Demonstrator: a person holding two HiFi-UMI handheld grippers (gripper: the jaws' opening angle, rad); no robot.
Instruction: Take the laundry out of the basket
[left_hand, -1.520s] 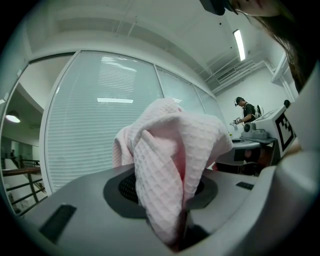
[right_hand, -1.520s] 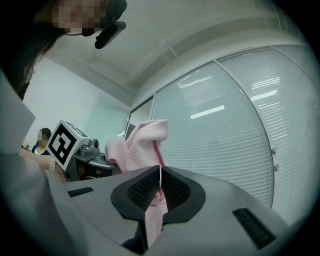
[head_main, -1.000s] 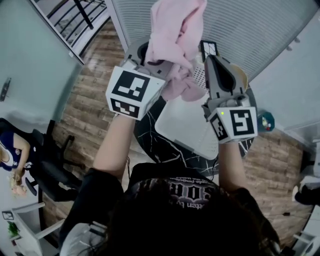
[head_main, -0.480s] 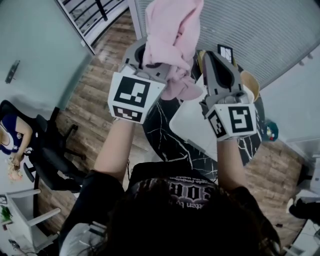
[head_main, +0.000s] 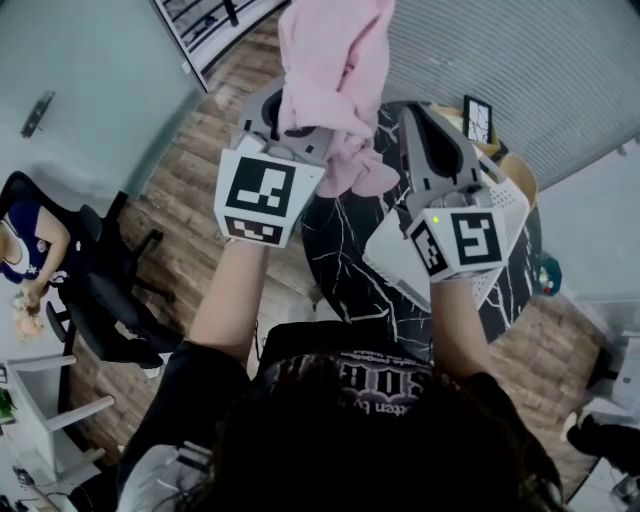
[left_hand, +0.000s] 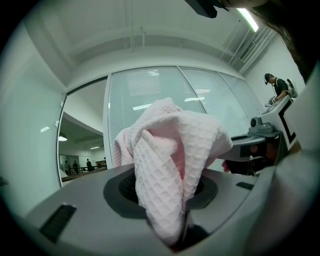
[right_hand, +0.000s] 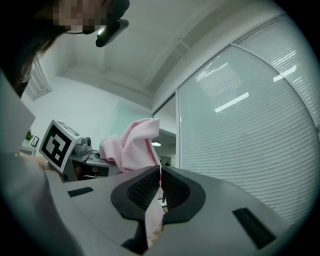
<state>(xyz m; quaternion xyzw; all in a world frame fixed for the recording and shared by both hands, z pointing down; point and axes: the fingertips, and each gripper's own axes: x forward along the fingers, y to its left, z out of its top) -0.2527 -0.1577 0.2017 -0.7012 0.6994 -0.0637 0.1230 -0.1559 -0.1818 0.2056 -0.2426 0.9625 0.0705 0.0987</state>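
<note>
A pink waffle-weave towel (head_main: 335, 70) hangs bunched high in the head view, held between both grippers. My left gripper (head_main: 300, 120) is shut on a thick fold of the towel (left_hand: 175, 145), which fills the gap between its pads. My right gripper (head_main: 425, 130) pinches a thin edge of the same towel (right_hand: 132, 145) between its nearly closed pads (right_hand: 172, 187). The white laundry basket (head_main: 508, 205) sits on the round black marble table (head_main: 345, 240), below and to the right of the grippers. What the basket holds is hidden by my right gripper.
A glass wall with blinds (head_main: 520, 70) stands behind the table. A person sits on a black office chair (head_main: 100, 300) at the left, on the wooden floor (head_main: 190, 200). A small framed object (head_main: 478, 118) stands on the table's far edge.
Both grippers have carried the pink towel leftward, away from the basket. The basket and table now lie further right in the head view. Both grips are unchanged.
</note>
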